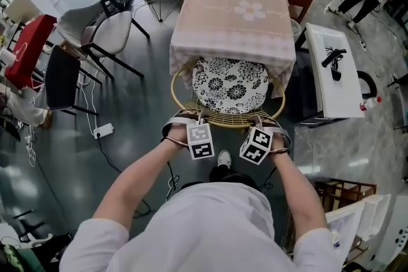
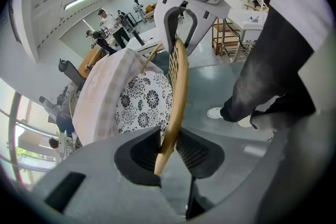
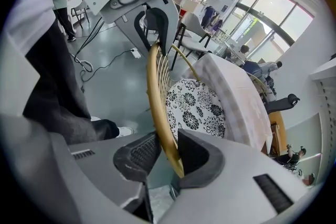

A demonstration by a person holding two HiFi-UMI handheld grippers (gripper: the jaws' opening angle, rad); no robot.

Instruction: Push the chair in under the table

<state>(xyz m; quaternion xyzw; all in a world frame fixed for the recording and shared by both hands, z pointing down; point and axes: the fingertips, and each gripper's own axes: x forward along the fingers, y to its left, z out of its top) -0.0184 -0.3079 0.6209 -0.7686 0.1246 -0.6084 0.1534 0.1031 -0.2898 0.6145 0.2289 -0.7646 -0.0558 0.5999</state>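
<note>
A rattan chair with a black-and-white floral cushion (image 1: 231,84) stands at the near edge of the table (image 1: 236,16), which wears a pink checked cloth; the seat's far part lies under the cloth. The chair's curved back rim (image 1: 226,119) faces me. My left gripper (image 1: 189,125) is shut on the rim's left part, and the rim (image 2: 176,97) runs between its pads (image 2: 144,152). My right gripper (image 1: 263,127) is shut on the right part, with the rim (image 3: 156,102) between its pads (image 3: 137,153).
Two chairs (image 1: 95,32) stand at the left. A power strip with cables (image 1: 102,131) lies on the floor. A white cabinet (image 1: 331,73) stands right of the table, a wooden crate (image 1: 341,194) at lower right. My shoe (image 1: 223,158) is just behind the chair.
</note>
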